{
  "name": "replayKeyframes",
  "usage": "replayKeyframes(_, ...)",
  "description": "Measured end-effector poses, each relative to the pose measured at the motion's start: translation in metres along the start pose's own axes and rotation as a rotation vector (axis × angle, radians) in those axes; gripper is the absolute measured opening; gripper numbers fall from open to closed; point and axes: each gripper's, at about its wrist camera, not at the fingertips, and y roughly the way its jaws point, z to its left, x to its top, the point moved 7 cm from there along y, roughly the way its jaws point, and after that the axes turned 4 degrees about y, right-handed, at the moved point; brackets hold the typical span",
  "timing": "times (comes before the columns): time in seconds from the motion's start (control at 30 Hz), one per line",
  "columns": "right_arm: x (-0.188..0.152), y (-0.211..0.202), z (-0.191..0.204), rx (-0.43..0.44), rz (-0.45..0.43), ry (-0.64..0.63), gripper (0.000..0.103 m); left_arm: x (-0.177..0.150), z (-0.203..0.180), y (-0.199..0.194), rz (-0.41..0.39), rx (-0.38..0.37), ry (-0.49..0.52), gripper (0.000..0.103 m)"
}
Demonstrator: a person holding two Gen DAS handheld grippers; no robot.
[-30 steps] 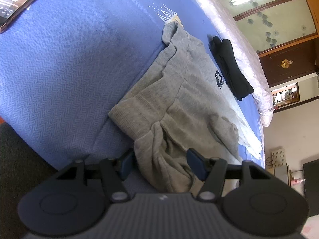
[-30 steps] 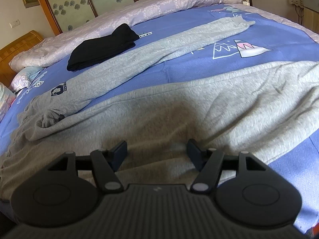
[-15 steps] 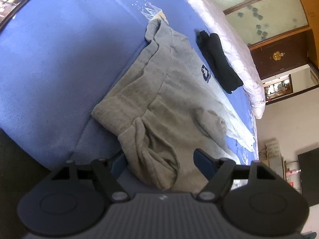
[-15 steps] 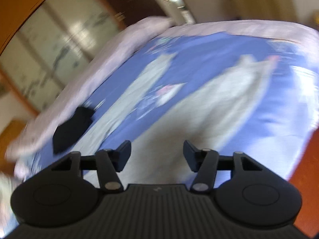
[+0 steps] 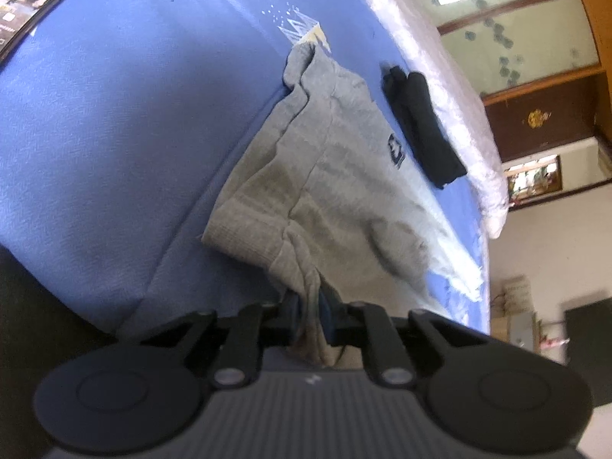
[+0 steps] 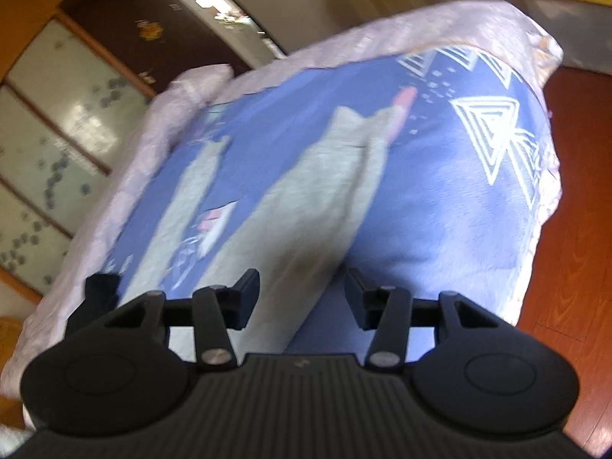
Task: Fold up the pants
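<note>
Since a second ago my left hand-held gripper [image 5: 309,315] clamps the grey sweatpants [image 5: 336,176] waistband | right hand-held gripper [image 6: 300,296] unclenched, empty, swung legward | legs run lengthwise away across bed [image 6: 440,206]

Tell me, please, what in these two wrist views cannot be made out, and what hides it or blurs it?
- Left wrist view: the left gripper hides the fold of grey pants it pinches.
- Left wrist view: the logo on the pants is too small to read.
- Right wrist view: motion blur smears the pant legs; the right gripper body covers their near part.
- Left wrist view: the framed item is cut by the edge.
</note>
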Motion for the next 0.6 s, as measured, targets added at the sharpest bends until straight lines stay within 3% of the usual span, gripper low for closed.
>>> replayKeyframes(0.07,0.008,0.01,-0.006,0.011,0.0,0.042,0.048,0.006,-0.004,-0.005,-0.016,-0.025,-0.023,0.011)
replayKeyframes(0.1,0.013,0.011,-0.006,0.024,-0.003,0.058,0.037,0.01,-0.007,-0.008,-0.028,-0.041,-0.037,0.011)
replayKeyframes(0.13,0.017,0.014,-0.005,0.034,0.007,0.072,0.005,0.014,-0.009,-0.01,-0.037,-0.054,-0.051,0.011)
replayKeyframes(0.3,0.044,0.009,0.021,0.159,-0.067,0.104,0.005,0.041,-0.028,-0.013,-0.068,-0.113,-0.107,0.01)
replayKeyframes(0.47,0.075,0.017,0.096,0.252,-0.115,-0.016,0.005,0.08,-0.052,-0.002,-0.111,-0.135,-0.11,0.01)
replayKeyframes(0.6,0.093,0.054,0.155,0.281,-0.109,-0.09,0.005,0.118,-0.068,0.02,-0.137,-0.133,-0.111,0.01)
